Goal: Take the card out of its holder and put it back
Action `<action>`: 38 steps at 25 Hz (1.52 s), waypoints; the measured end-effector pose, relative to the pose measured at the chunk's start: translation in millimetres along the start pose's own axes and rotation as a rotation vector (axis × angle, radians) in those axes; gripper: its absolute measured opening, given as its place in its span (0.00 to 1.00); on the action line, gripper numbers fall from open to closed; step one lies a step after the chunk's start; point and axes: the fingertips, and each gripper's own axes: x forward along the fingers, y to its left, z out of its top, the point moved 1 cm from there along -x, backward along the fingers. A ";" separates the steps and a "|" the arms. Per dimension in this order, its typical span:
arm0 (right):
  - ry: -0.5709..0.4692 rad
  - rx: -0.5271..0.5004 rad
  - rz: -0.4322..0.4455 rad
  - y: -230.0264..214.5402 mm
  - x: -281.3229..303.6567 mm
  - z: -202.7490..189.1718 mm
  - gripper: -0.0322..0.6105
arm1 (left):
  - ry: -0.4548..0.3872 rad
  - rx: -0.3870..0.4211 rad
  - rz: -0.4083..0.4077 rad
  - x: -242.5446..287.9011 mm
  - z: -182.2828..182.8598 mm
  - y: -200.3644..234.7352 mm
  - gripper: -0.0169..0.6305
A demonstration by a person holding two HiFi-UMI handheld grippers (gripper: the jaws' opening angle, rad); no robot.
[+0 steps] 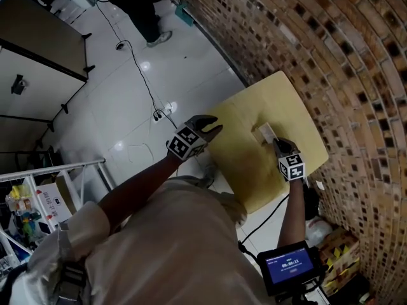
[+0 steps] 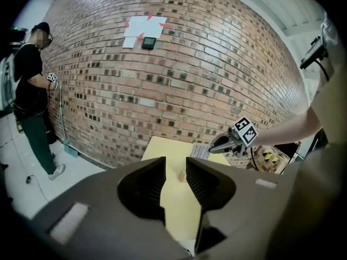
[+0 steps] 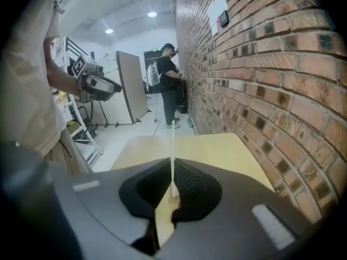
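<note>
Right gripper [image 3: 172, 177] tight on the card [image 3: 173, 142]; left gripper [image 2: 176, 172] spread, empty; card's print illegible.

Pale yellow counter [image 1: 248, 170], and behind it the brick wall [image 1: 331, 43], all browns, speckled with dark and cream bricks. Glossy white floor [image 1: 121, 107]. The left tongs [image 1: 215, 129] are dark grey, the left cube [image 1: 186, 142] a black-and-white square pattern. Same pattern on the right cube [image 1: 292, 167], behind the dark right tongs [image 1: 276, 142]. The card [image 1: 267, 132] shows white. Beige shirt [image 1: 172, 246], blue screen [image 1: 291, 264], white papers [image 2: 142, 26] taped in red.
</note>
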 end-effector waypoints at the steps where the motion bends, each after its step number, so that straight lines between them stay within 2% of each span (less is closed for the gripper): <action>1: 0.004 -0.002 0.004 -0.6 2.5 -1.0 0.07 | 0.001 -0.003 0.001 -0.3 -0.5 -0.1 0.24; 21: 0.049 -0.064 0.037 2.5 9.6 -11.3 0.07 | 0.011 -0.024 0.026 -12.0 -12.9 5.4 0.24; 38: 0.010 -0.021 0.023 0.2 20.8 -17.3 0.07 | 0.016 -0.012 0.039 -14.6 -15.1 3.1 0.24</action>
